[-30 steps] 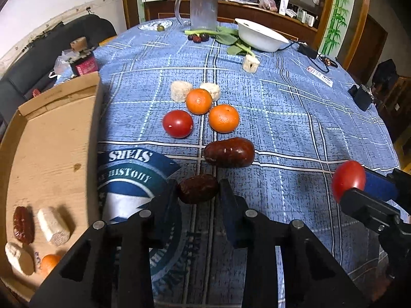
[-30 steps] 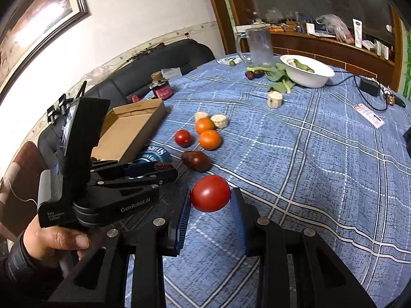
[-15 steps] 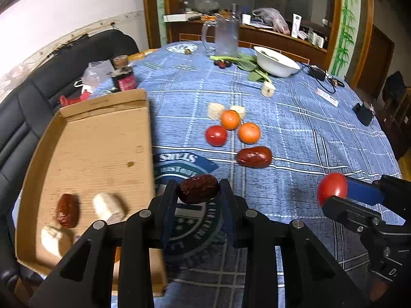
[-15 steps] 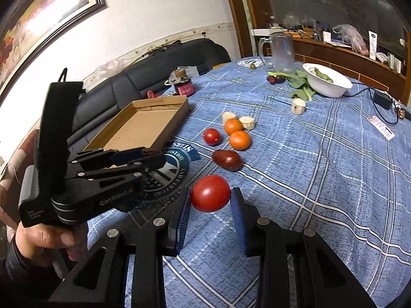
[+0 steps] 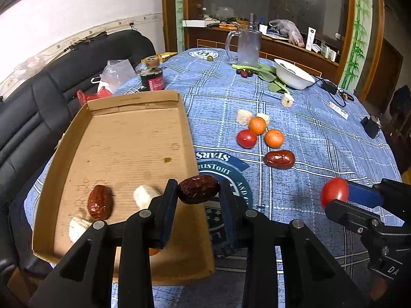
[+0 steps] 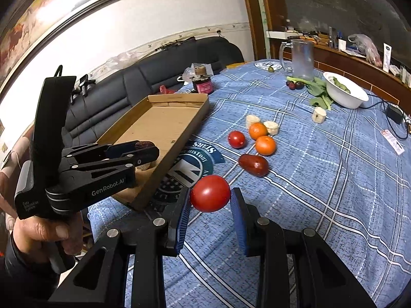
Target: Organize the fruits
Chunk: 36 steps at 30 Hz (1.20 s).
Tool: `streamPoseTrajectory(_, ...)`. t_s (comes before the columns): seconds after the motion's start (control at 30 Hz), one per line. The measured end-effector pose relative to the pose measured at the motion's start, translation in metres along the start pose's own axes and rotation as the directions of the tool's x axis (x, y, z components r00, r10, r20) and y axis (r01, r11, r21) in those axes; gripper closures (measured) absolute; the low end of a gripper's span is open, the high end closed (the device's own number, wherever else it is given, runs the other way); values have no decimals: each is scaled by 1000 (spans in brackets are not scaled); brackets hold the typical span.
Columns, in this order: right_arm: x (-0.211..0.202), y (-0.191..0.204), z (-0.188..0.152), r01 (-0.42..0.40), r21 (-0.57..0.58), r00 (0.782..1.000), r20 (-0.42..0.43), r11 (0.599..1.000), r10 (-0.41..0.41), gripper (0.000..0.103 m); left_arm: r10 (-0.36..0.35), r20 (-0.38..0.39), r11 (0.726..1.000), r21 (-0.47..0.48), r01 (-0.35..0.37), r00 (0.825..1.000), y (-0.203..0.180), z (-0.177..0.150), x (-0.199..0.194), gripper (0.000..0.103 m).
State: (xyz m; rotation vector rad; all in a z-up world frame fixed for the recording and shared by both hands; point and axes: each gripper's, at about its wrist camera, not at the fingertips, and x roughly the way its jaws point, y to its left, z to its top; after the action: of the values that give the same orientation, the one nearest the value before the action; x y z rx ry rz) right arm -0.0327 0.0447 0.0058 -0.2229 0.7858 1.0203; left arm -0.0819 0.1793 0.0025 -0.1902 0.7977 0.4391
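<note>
Date (image 5: 197, 189), pinched crosswise in the left gripper (image 5: 198, 200), hangs at the box (image 5: 133, 138) edge; the right gripper (image 6: 210, 204), farther off, clamps a tomato (image 6: 210, 193).

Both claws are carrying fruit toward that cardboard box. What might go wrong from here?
1. The left claw pinches the dark red date only at its ends, so it might slip out onto the cloth short of the cardboard box.
2. The tomato in the right claw is round and smooth; it may squeeze free and roll across the table.
3. The claws are near each other, so they could bump over the box.
</note>
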Motion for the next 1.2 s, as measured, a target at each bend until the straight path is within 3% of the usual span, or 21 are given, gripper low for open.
streamPoseTrajectory(1.2,40,50,22,-81,-93,996,-46,992,77,71,55,8,996,-70,-54,998,52,-2,0,73)
